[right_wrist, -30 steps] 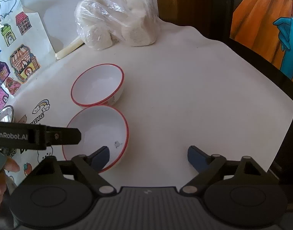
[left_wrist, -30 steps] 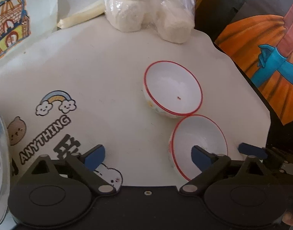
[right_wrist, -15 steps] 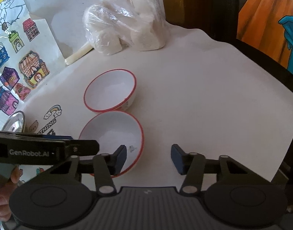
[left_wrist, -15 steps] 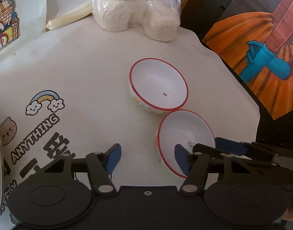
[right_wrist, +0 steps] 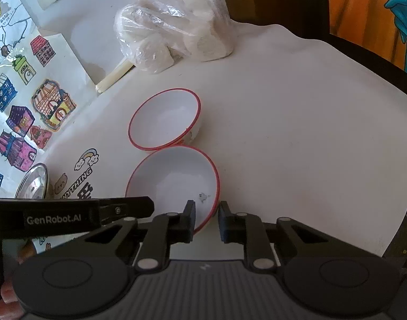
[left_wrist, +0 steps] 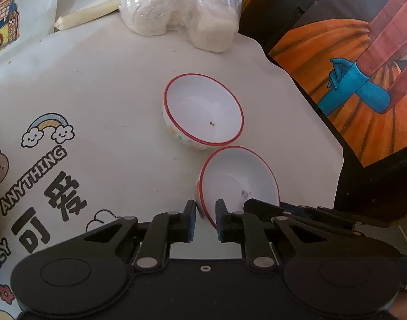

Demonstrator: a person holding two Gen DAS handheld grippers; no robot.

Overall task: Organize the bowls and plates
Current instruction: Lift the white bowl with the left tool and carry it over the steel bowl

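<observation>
The left hand-held gripper [left_wrist: 205,217] has its jaws closing on the near-left rim of the near bowl [left_wrist: 236,178], one pad outside the wall and one inside, the rim pinched between them. The right hand-held gripper [right_wrist: 206,217] is closing likewise on the same bowl [right_wrist: 174,184] at its near-right rim, around 5 o'clock on the bowl, with the wall between its pads. In the left wrist view the right tool's fingers reach in at 3 o'clock of the left gripper; in the right wrist view the left tool's black arm, lettered "GenRobot.AI", crosses at 9 o'clock.

The near bowl is white with a red rim and a tiny mark inside, and it looks tipped in the left wrist view. At its 12 o'clock, rims touching or nearly so, stands the far bowl [left_wrist: 203,116], of the same kind and upright, with a small dark speck inside.

Both rest on the pale worktop [right_wrist: 296,133], printed with a rainbow and "ANYTHING" at 9 o'clock. Farther out at 12 o'clock lies a clear plastic bag of white lumps [right_wrist: 174,26]. A shiny metal lid [right_wrist: 33,181] shows at 9 o'clock in the right wrist view.
</observation>
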